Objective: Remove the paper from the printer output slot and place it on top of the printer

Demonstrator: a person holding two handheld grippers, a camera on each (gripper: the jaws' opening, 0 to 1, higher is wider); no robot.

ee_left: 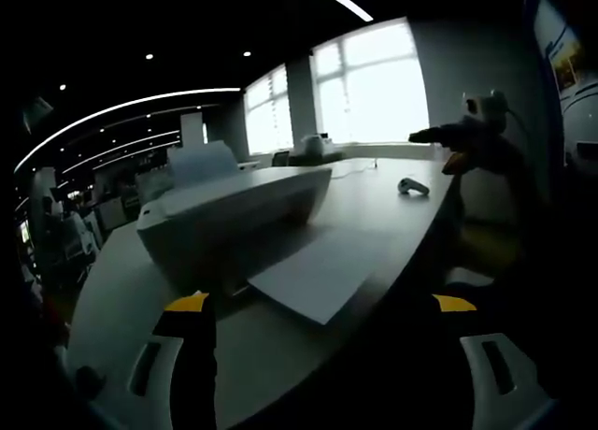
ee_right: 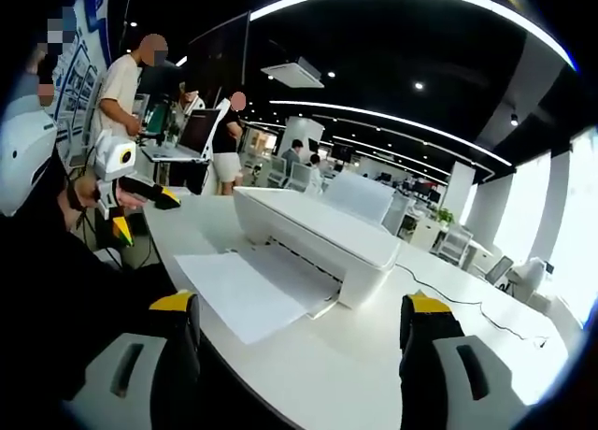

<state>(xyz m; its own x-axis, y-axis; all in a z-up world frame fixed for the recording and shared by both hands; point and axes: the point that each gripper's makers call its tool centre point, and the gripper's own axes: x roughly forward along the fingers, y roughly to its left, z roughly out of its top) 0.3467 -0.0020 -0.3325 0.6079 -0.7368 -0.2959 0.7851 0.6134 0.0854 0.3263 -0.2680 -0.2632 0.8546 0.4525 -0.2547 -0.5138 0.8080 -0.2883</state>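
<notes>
White table point(ee_right: 392, 374) carrying a boxy white printer point(ee_right: 318, 229) with a raised rear paper tray. 1 flat rectangular sheet of paper point(ee_right: 245, 294) lies in the output slot at the printer's front, jutting out over the tabletop. A thin cable point(ee_right: 467, 304) trails across the table beyond the printer; a small rounded grey object point(ee_left: 412, 187) rests near the far edge. People stand at desks in the background. Left gripper point(ee_left: 322, 304): yellow-tipped black jaws spread wide, nothing between them, short of the sheet. Right gripper point(ee_right: 299, 308): jaws likewise wide apart and empty. Nothing lies between the jaws and the paper.
</notes>
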